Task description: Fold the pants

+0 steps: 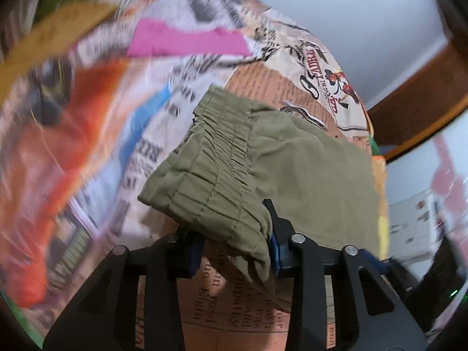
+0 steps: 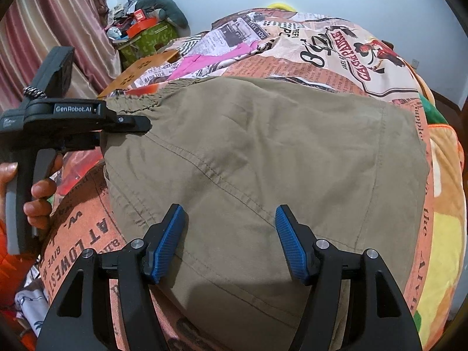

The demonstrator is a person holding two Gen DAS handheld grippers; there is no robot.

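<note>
The olive-green pants [image 2: 263, 158] are spread over a bedcover printed like old newspaper [image 2: 321, 58], filling the centre of the right wrist view, with the elastic waistband [image 2: 137, 101] lying toward ten o'clock. In that view the right gripper [image 2: 231, 242] is seen from behind at six o'clock, its blue-padded fingers [image 2: 168, 239] held well apart above the fabric, released, with nothing pinched between them. The left gripper [image 2: 128, 124] is seen at nine o'clock, carried by a hand [image 2: 38, 201] wrapped around its grey handle, and its black finger is laid across the waistband corner. In the left wrist view, the gathered waistband [image 1: 222, 158] is seen running from twelve o'clock down to six o'clock, where its bunched corner is lodged between the fingers of the left gripper [image 1: 234, 248]. A blue pad [image 1: 276, 251] is pressed against the cloth on one side, and the corner appears to be grasped and raised off the bedcover. Farther up the bed, at eleven o'clock, a pink garment [image 1: 187, 41] is seen lying on the bedcover, though that part of the view is blurred.
</note>
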